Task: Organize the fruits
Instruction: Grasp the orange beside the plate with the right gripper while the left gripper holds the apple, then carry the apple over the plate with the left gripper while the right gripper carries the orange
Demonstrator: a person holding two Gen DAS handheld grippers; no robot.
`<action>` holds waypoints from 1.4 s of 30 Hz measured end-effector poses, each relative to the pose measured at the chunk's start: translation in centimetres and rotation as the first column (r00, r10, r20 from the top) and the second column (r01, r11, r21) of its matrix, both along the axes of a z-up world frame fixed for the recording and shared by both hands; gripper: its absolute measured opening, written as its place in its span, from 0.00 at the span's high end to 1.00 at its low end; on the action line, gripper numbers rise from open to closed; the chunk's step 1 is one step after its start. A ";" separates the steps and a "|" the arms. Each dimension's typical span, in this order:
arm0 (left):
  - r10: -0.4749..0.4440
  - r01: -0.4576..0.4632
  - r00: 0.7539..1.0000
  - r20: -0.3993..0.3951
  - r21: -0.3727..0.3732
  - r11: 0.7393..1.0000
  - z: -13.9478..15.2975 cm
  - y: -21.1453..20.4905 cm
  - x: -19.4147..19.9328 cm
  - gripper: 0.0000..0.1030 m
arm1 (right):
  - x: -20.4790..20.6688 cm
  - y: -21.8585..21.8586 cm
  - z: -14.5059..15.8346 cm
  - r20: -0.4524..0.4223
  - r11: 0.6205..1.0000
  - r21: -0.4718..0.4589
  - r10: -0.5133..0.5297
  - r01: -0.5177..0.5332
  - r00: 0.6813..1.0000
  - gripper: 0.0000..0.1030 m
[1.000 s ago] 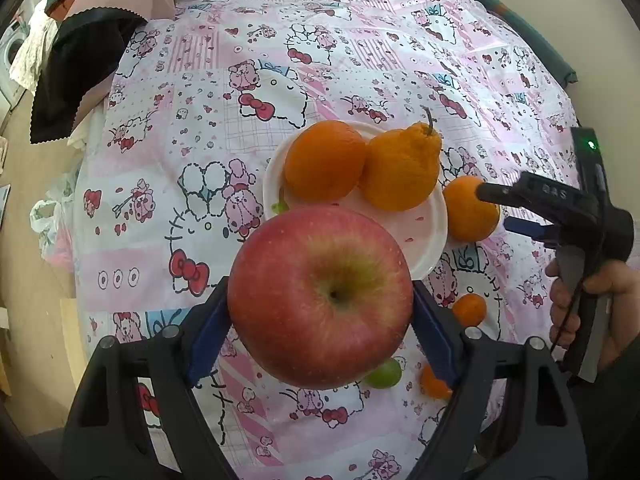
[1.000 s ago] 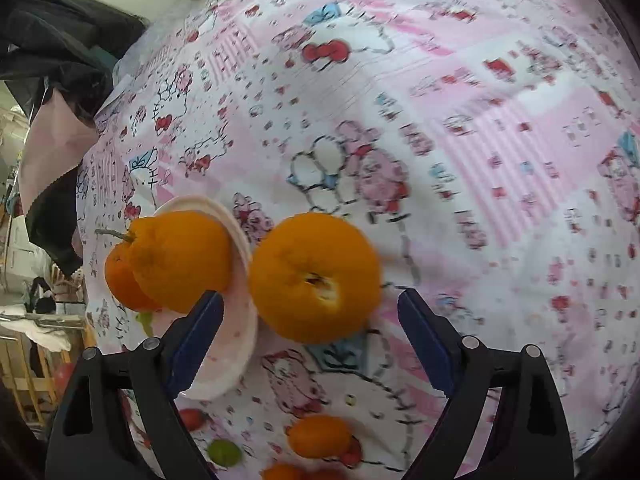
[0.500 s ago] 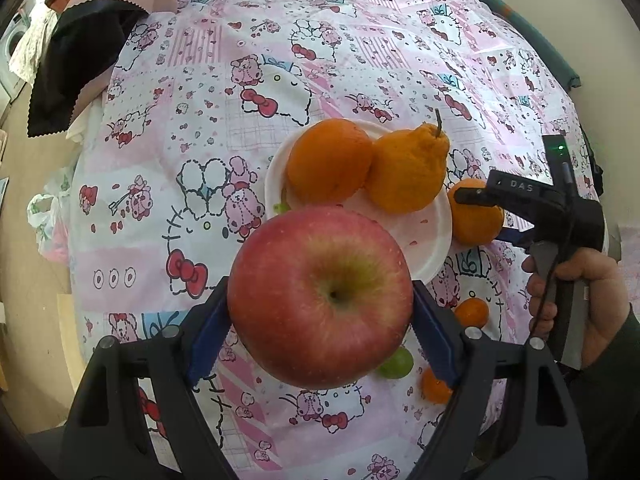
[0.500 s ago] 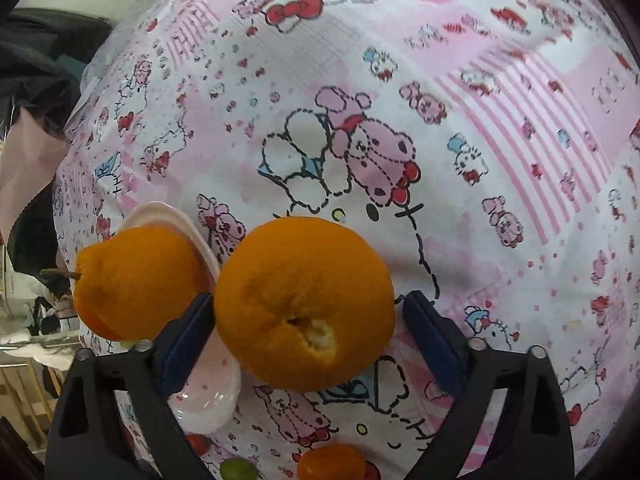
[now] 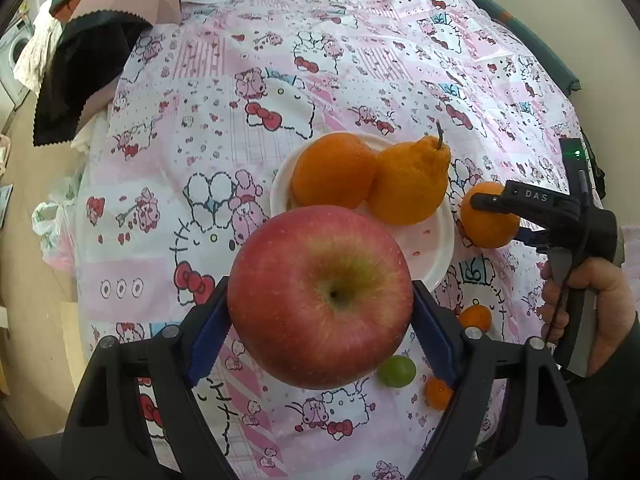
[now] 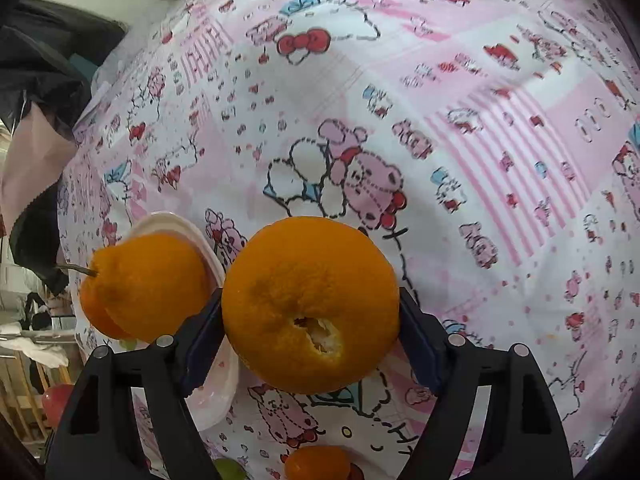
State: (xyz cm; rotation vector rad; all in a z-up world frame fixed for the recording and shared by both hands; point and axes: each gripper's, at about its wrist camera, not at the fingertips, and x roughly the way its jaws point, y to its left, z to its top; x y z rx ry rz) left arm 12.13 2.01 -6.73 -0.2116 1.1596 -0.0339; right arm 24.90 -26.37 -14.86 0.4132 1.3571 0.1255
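A big red apple point(image 5: 304, 280) hangs over the pink cartoon tablecloth, and my left gripper point(image 5: 319, 300) is shut on it. Just beyond it the white plate point(image 5: 428, 248) carries a round orange point(image 5: 334, 170) and a bumpy stemmed orange point(image 5: 408, 184). Right of the plate another orange point(image 5: 488, 224) lies on the cloth with my right gripper point(image 5: 496, 218) straddling it. In the right wrist view that orange point(image 6: 310, 304) fills the right gripper point(image 6: 310, 320); its jaws are closing and both blue pads touch the peel. The plate point(image 6: 212, 400) sits directly to its left.
Two small oranges point(image 5: 476, 317) point(image 5: 438, 393) and a green grape point(image 5: 396, 371) lie on the cloth near the front edge. Black and pink fabric point(image 5: 80, 80) is piled at the far left corner. A person's hand point(image 5: 600, 300) holds the right gripper's handle.
The right gripper moved in over the loose orange beside the plate and its jaws narrowed until they touch it. The left gripper kept the apple still.
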 end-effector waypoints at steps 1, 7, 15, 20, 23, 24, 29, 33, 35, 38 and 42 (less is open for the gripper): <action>-0.002 0.002 1.000 0.006 0.004 1.000 0.1 -0.1 0.0 0.22 | 0.0 0.0 0.2 0.005 1.000 0.005 -0.002 0.002 1.000 0.20; -0.004 0.003 1.000 0.020 0.010 1.000 0.2 -0.1 0.1 0.22 | -0.7 0.3 1.7 0.040 1.000 0.009 0.013 -0.013 0.999 0.20; 0.000 -0.001 0.999 0.041 0.014 1.000 0.6 -0.1 0.0 0.22 | -2.5 0.7 4.7 0.102 0.999 0.031 0.026 -0.030 0.994 0.20; 0.005 -0.006 0.998 0.058 0.017 1.000 0.9 0.0 -0.1 0.22 | -3.7 0.6 6.1 0.140 0.999 0.034 0.036 -0.041 0.989 0.20; 0.000 -0.001 0.998 0.067 0.024 1.000 1.0 0.1 -0.4 0.22 | -4.8 0.4 6.4 0.138 0.998 0.050 0.032 -0.039 0.990 0.20; -0.002 0.000 0.998 0.069 0.027 1.000 1.0 0.1 -0.5 0.22 | -5.2 0.4 6.5 0.137 0.998 0.057 0.034 -0.042 0.990 0.21; 0.011 -0.013 0.998 0.068 0.024 1.000 1.0 0.4 -0.7 0.22 | -6.9 1.0 7.2 0.151 0.995 0.059 0.065 -0.075 0.986 0.20; 0.016 -0.017 0.997 0.080 0.024 1.000 1.4 0.5 -0.9 0.22 | -8.2 1.7 7.8 0.165 0.992 0.068 0.091 -0.104 0.982 0.20; 0.016 -0.018 0.996 0.085 0.020 1.000 1.6 0.5 -1.1 0.22 | -8.7 2.1 8.2 0.178 0.990 0.073 0.109 -0.124 0.978 0.20; 0.015 -0.017 0.996 0.092 0.021 1.000 1.8 0.5 -1.3 0.22 | -9.0 3.1 8.6 0.199 0.985 0.066 0.144 -0.160 0.969 0.20; 0.010 -0.013 0.995 0.102 0.027 1.000 2.0 0.4 -1.4 0.22 | -9.2 4.5 9.1 0.225 0.977 0.071 0.179 -0.200 0.958 0.20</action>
